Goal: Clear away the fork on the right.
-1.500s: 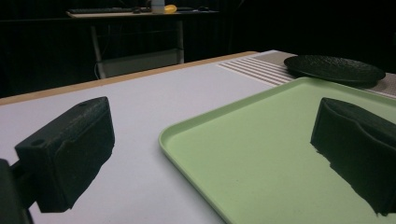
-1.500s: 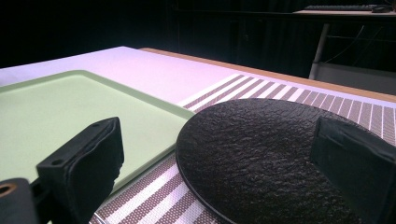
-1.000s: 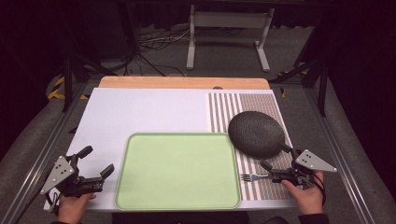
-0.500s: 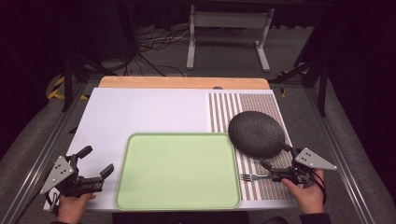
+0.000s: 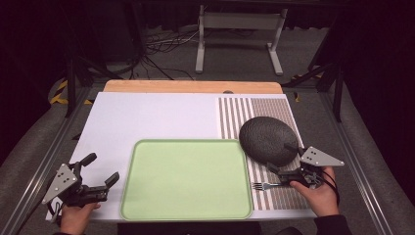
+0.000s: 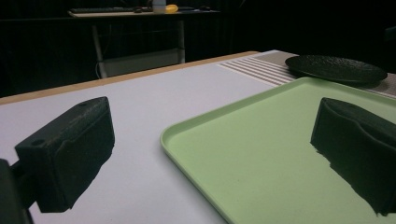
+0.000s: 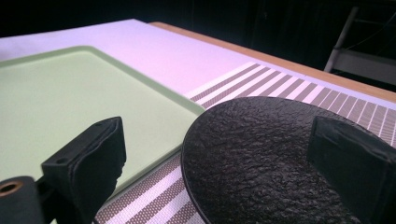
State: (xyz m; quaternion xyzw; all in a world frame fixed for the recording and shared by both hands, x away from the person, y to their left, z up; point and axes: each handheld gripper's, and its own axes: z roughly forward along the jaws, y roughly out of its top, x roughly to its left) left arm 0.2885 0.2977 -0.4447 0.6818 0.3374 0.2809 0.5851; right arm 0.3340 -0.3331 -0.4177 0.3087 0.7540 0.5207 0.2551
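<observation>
The desk (image 5: 156, 117) is carrying everything, with its white sheet running ahead of both tools and a striped mat (image 5: 254, 115) lying under and ahead of the right tool. The green tray (image 5: 186, 178) is sitting between the two tools, its left rim just beside the left tool and its right rim near the right one; it is lying flat with nothing on it. The dark textured plate (image 5: 268, 139) is resting on the striped mat directly ahead of the right tool (image 5: 283, 157), slightly overlapping the tray's far right corner. In the right gripper view the plate (image 7: 266, 158) is showing between the jaws, which are standing wide apart and gripping nothing. The left tool (image 5: 100, 169) is hovering low at the near left corner of the desk, jaws also spread apart and empty, with the tray edge (image 6: 196, 154) showing between them in the left gripper view. The fork (image 5: 266, 185) is lying on the mat just beside the right tool's hand side, tines pointing toward the tray, close to the person's right hand (image 5: 318, 193).
</observation>
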